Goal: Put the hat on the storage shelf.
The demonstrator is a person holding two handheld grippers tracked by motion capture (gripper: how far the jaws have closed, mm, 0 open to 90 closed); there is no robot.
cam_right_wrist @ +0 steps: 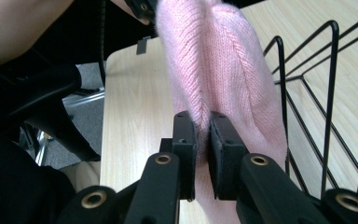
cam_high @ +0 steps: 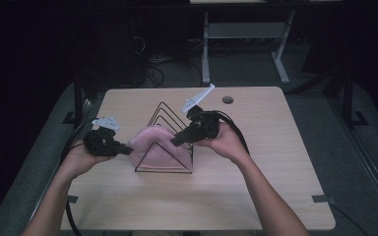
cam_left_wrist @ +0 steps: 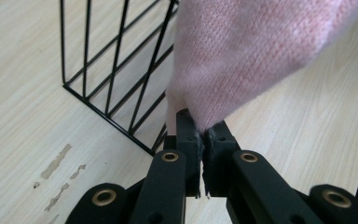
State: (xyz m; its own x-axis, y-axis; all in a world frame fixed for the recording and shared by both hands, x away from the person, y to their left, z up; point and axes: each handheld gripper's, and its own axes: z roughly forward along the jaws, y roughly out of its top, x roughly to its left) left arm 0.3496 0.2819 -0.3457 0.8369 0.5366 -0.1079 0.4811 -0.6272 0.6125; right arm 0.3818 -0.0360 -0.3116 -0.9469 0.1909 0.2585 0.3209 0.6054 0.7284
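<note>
Pink knit hat, pinched in my left gripper at nine o'clock and right gripper at three, I judge needs lifting clear of the wire rack.

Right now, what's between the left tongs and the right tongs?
In the high view, the pink knit cloth spans between the left tongs and right tongs, each shut on an end, draped at the black wire rack.

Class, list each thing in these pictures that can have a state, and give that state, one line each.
Left hand-held gripper: shut on the pink knit hat.
Right hand-held gripper: shut on the pink knit hat.
Pink knit hat: held between both, at the wire rack.
Wire rack: upright on the table.
</note>
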